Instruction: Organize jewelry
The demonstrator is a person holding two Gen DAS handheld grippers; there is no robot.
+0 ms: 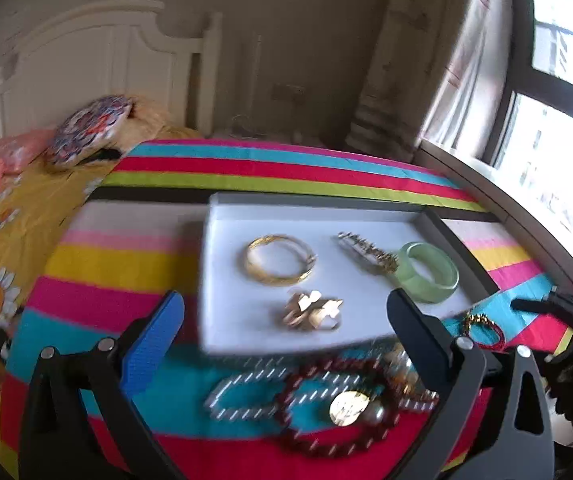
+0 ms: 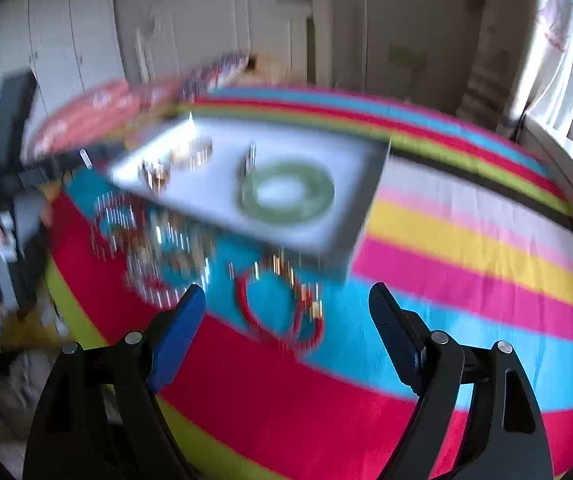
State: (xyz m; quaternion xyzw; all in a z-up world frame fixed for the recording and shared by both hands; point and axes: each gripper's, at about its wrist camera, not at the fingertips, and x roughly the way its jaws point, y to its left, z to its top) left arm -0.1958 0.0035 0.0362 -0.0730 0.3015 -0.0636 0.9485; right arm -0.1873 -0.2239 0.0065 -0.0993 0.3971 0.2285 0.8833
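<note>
A white jewelry tray (image 1: pixel 226 280) lies on a striped bedspread. In it are gold bangles (image 1: pixel 280 260), a silver and gold hair clip (image 1: pixel 366 254), a green jade bangle (image 1: pixel 428 272) and gold earrings (image 1: pixel 313 312). My left gripper (image 1: pixel 286 340) is open and empty above loose pieces in front of the tray: a dark red bead bracelet (image 1: pixel 326 400), a sparkly chain (image 1: pixel 246 398), a gold disc (image 1: pixel 348 408). My right gripper (image 2: pixel 286 320) is open and empty over a red cord bracelet (image 2: pixel 278 312). The right wrist view is blurred; the tray (image 2: pixel 326 216) and the jade bangle (image 2: pixel 286 192) still show.
The striped bedspread (image 1: pixel 126 264) covers the bed. A patterned pillow (image 1: pixel 90 132) and yellow sheet lie at the back left. A white headboard stands behind. A window and curtain are at the right. The right gripper (image 1: pixel 542 306) shows near a small red bracelet (image 1: pixel 484 330).
</note>
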